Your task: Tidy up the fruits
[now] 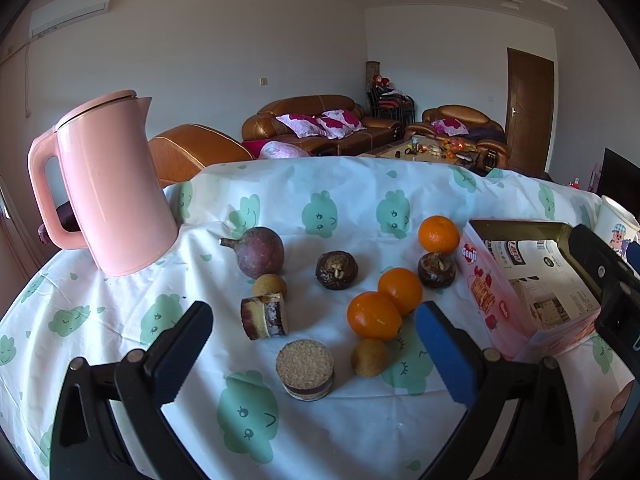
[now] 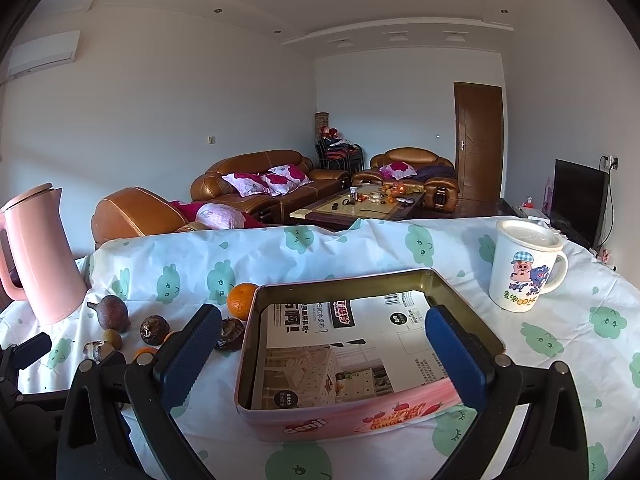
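Fruits lie on the cloth-covered table: a purple passion fruit (image 1: 259,251), three oranges (image 1: 438,234) (image 1: 400,290) (image 1: 373,315), two dark water chestnuts (image 1: 336,270) (image 1: 436,269), two small tan longans (image 1: 269,285) (image 1: 369,357) and two sugarcane pieces (image 1: 265,316) (image 1: 306,369). A pink tin (image 2: 360,416), lined with printed paper and holding no fruit, stands to their right. My left gripper (image 1: 314,346) is open and empty, hovering over the near fruits. My right gripper (image 2: 322,354) is open and empty above the tin.
A pink kettle (image 1: 108,184) stands at the table's left. A white cartoon mug (image 2: 522,266) stands right of the tin. The table's far edge drops off toward sofas and a coffee table behind.
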`<state>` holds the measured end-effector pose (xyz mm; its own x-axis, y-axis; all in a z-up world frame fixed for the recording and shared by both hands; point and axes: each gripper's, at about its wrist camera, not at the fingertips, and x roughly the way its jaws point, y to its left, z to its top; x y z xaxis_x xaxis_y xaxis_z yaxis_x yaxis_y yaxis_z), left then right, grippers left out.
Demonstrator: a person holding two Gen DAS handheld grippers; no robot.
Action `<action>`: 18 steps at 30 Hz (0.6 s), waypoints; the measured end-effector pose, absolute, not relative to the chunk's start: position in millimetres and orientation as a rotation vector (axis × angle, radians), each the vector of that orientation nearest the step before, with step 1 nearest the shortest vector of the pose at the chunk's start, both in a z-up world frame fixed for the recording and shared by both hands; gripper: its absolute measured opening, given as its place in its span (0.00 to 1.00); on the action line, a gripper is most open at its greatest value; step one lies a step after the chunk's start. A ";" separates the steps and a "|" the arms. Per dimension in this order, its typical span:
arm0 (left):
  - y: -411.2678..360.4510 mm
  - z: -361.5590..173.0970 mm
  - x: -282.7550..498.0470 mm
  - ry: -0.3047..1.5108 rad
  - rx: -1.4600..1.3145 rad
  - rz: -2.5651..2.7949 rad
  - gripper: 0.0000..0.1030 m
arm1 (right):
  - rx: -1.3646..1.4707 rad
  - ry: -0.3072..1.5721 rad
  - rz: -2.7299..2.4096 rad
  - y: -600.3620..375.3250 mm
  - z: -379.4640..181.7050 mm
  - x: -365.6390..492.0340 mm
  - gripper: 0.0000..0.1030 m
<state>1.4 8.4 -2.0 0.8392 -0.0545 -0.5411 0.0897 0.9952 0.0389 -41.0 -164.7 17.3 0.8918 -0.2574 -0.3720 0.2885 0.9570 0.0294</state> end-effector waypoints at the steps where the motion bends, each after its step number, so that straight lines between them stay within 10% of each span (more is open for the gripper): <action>1: 9.1 -2.8 1.4 0.571 0.059 -0.084 1.00 | 0.086 0.375 -0.282 -164.7 17.5 -41.6 0.99; 18: 87.6 -14.4 -28.0 0.694 -0.014 -0.081 1.00 | 0.075 0.451 -0.112 -144.4 12.4 -37.1 0.92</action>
